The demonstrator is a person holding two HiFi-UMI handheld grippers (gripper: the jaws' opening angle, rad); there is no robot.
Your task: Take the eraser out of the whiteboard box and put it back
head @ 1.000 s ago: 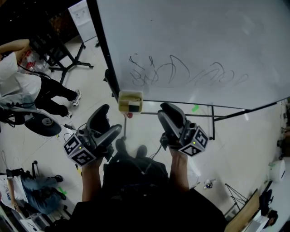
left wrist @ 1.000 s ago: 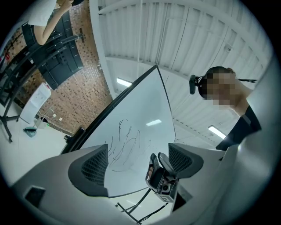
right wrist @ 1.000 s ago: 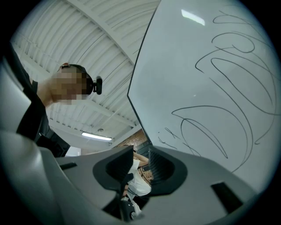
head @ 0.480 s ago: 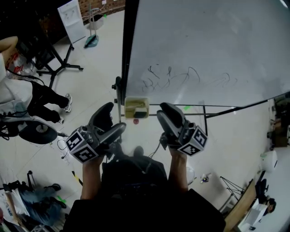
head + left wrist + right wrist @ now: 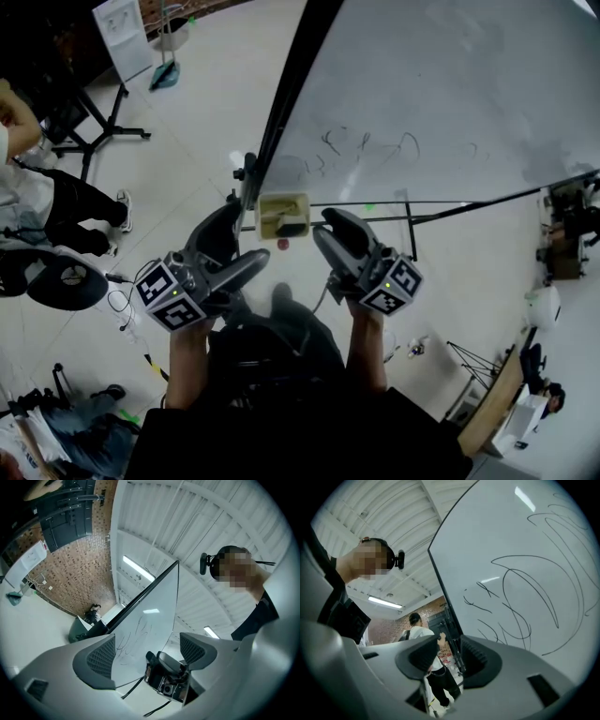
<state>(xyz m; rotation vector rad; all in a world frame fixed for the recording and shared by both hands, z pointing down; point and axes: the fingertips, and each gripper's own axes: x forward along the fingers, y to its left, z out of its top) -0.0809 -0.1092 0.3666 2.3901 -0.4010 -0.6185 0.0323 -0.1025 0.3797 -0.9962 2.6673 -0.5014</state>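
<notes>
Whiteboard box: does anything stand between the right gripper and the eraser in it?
Nothing visible does. The right gripper, whose empty jaws have just been opening, is beside the whiteboard box, and the eraser lies uncovered inside.

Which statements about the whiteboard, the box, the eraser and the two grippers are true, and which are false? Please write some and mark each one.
The whiteboard carries dark scribbles. True.
The right gripper holds the eraser. False: its jaws have just been opening and nothing is between them; the eraser seems to lie in the box.
The box hangs at the whiteboard's lower edge. True.
The left gripper is shut. False: its jaws stand wide apart and grip nothing.
</notes>
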